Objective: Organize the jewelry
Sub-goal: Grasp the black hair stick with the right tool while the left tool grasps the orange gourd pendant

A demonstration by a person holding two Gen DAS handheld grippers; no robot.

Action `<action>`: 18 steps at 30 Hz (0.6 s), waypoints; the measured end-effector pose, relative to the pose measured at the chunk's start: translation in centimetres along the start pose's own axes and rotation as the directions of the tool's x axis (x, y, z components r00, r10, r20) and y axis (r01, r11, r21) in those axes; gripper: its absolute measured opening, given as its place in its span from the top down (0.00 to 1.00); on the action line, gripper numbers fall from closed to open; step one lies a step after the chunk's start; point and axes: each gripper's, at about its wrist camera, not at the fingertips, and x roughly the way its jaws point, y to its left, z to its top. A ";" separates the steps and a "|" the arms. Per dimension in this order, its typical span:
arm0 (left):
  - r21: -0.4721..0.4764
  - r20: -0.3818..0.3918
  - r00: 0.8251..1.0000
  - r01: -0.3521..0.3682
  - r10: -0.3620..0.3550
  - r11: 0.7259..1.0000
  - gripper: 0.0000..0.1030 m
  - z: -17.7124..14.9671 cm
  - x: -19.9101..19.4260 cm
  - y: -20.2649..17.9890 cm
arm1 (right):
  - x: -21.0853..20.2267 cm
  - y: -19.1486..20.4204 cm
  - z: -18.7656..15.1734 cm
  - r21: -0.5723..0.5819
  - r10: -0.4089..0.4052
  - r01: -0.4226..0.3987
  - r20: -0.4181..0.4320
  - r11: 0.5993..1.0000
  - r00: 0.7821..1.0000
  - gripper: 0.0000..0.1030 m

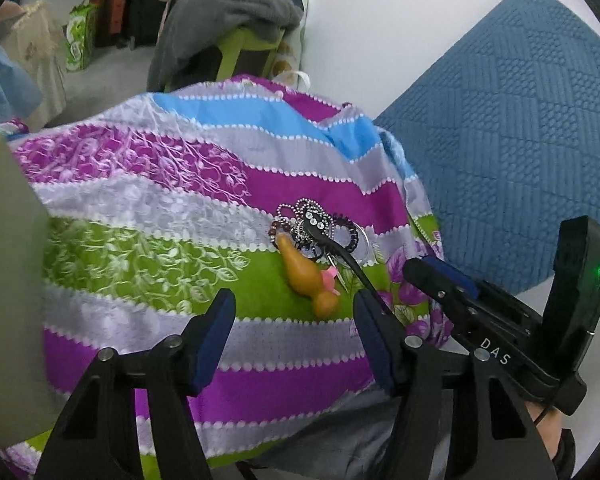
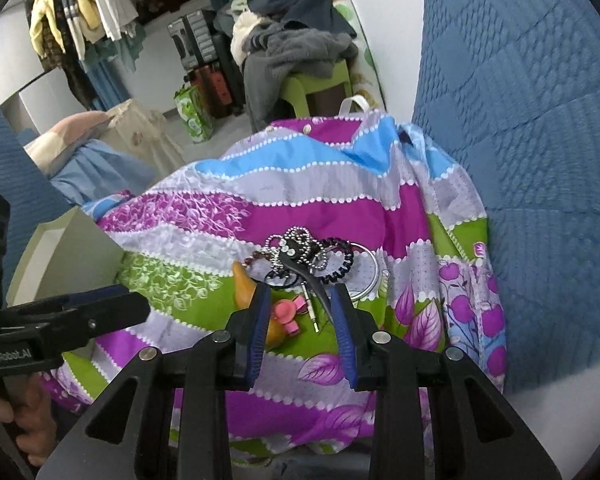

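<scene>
Sorting has not begun, to judge by how things lie — every piece sits in one tangled heap (image 2: 308, 264) on the striped cloth (image 2: 320, 208), just ahead of the right gripper (image 2: 301, 322). Silver bead chains (image 1: 306, 210), a dark beaded bracelet (image 1: 350, 236), a thin metal bangle (image 2: 370, 276) and a black curved clip (image 1: 332, 244) overlap each other there. An orange wooden piece (image 1: 306, 276) and a small pink clip (image 2: 288, 318) lie at the near edge of the heap.

Right gripper jaws stand partly open, the gap narrow, with the pink clip and a slim metal pin (image 2: 312, 312) lying on the cloth seen between them; the pads press on nothing. Left gripper (image 1: 296, 340) is well open and empty, the heap ahead of it and a little toward its right finger.

A pale box edge (image 2: 66, 248) shows off to the right gripper's left; whether it is meant to receive the jewelry cannot be told. Nothing is separated or laid out yet, so the whole job looks to remain.
</scene>
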 end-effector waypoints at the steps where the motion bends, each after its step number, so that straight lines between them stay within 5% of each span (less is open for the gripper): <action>1: -0.002 -0.006 1.000 0.004 -0.004 1.000 0.42 0.1 0.7 0.0 | 0.5 -0.2 0.1 -0.003 0.002 -0.002 -0.011 1.000 1.000 0.73; 5: -0.018 -0.042 0.999 0.017 -0.018 1.000 0.54 0.6 3.3 0.1 | 2.8 -1.0 0.3 -0.013 0.001 -0.002 -0.066 1.000 0.998 0.75; 18: -0.041 -0.087 0.995 0.039 -0.042 0.998 0.58 1.5 8.1 0.4 | 6.8 -1.8 0.1 0.019 0.060 -0.057 -0.185 0.998 0.981 0.78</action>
